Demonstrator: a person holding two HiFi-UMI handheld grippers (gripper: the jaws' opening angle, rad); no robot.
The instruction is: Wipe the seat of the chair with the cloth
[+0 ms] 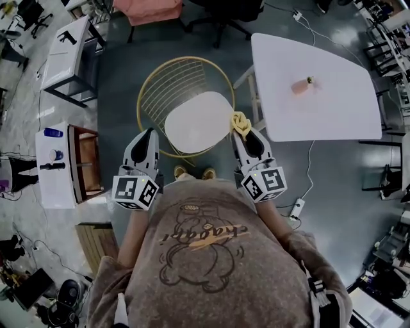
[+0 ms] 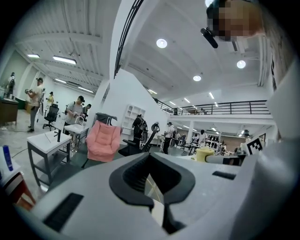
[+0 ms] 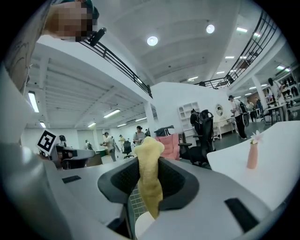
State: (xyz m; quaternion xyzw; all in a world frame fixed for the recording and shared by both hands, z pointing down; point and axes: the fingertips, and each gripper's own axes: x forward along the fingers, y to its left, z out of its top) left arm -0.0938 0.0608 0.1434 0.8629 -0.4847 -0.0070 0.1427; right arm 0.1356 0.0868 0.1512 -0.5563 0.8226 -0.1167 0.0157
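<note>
A chair with a gold wire frame (image 1: 160, 83) and a white seat (image 1: 197, 122) stands just in front of me. My right gripper (image 1: 243, 125) is shut on a crumpled yellow cloth (image 1: 240, 122), held at the seat's right edge. The cloth (image 3: 149, 178) stands up between the jaws in the right gripper view, with a sliver of the seat (image 3: 145, 224) below. My left gripper (image 1: 152, 133) hovers by the seat's left front, jaws shut with nothing held. Its closed jaws (image 2: 151, 187) fill the left gripper view, and the right gripper's cloth (image 2: 204, 153) shows beyond them.
A white table (image 1: 314, 90) with a small pink vase (image 1: 301, 85) stands right of the chair. A white side unit (image 1: 54, 166) holding a blue bottle (image 1: 53, 132) is on the left. A power strip (image 1: 297, 209) and its cable lie on the floor to the right. A pink armchair (image 1: 147, 9) stands behind.
</note>
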